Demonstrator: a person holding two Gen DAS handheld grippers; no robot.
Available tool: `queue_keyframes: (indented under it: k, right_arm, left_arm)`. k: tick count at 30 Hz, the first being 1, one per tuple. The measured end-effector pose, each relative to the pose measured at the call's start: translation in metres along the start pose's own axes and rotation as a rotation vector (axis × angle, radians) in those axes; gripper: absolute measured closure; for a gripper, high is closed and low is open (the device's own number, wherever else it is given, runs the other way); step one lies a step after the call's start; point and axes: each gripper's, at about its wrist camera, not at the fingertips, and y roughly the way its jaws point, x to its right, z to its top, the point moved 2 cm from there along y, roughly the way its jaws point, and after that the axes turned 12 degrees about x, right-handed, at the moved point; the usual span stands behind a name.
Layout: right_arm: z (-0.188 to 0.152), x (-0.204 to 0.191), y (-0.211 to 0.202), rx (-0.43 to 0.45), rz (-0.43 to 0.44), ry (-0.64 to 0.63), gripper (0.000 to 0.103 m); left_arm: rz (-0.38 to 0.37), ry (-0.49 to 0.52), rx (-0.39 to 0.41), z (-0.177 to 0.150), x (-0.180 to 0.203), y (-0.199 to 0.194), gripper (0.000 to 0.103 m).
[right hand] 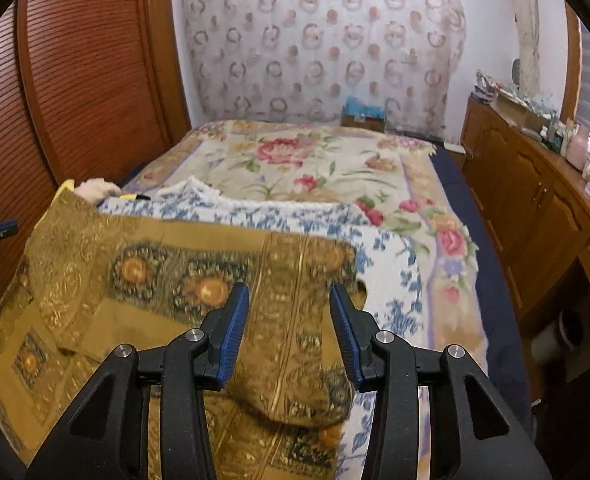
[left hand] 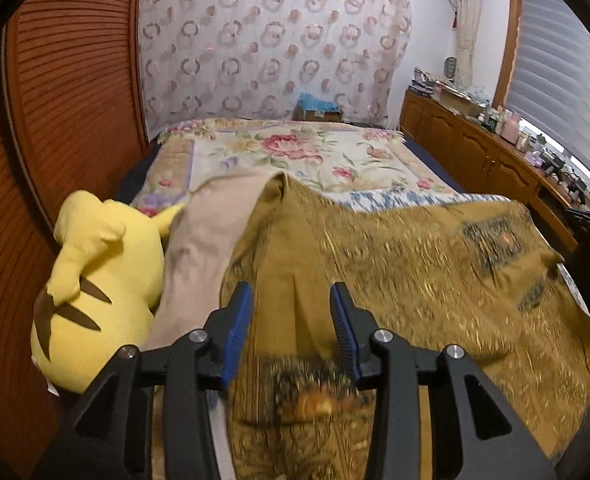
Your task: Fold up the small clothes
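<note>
My left claw (left hand: 291,300) is let go – its two blue pads (left hand: 239,332) stand apart and press on nothing. Right under it and ahead of it lies the gold cloth (left hand: 415,272), a mustard piece with dark flower squares, blurry here. A fold of it runs up between the pads, but they do not pinch it. Just to the left of the claw a beige cloth (left hand: 211,232) lies along the gold one, touching it. Further left sits a yellow plush toy (left hand: 99,280) with brown stripes, by the wooden slat door (left hand: 67,92).

My right claw (right hand: 289,300) is let go too, its pads wide with nothing squeezed. The gold cloth (right hand: 135,280) spreads under it and off to the left. Beneath the cloth, ahead and to the right, I see a white and blue blanket (right hand: 383,264). All of it rests on the bed (right hand: 295,164) with its flower cover – that reaches far ahead to the curtain (right hand: 315,40). Far right stands a wooden cabinet (right hand: 523,188) with small things on top.
</note>
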Motion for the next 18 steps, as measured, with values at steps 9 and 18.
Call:
queue_keyframes:
  k: [9, 18]
  right_arm:
    - [-0.039, -0.002, -0.011, -0.025, 0.007, 0.053, 0.061]
    - [-0.067, 0.011, -0.009, -0.066, -0.027, 0.080, 0.061]
  left_arm:
    - [-0.013, 0.000, -0.046, -0.045, -0.001, -0.020, 0.064]
    - [-0.013, -0.015, -0.080, -0.060, -0.003, -0.017, 0.064]
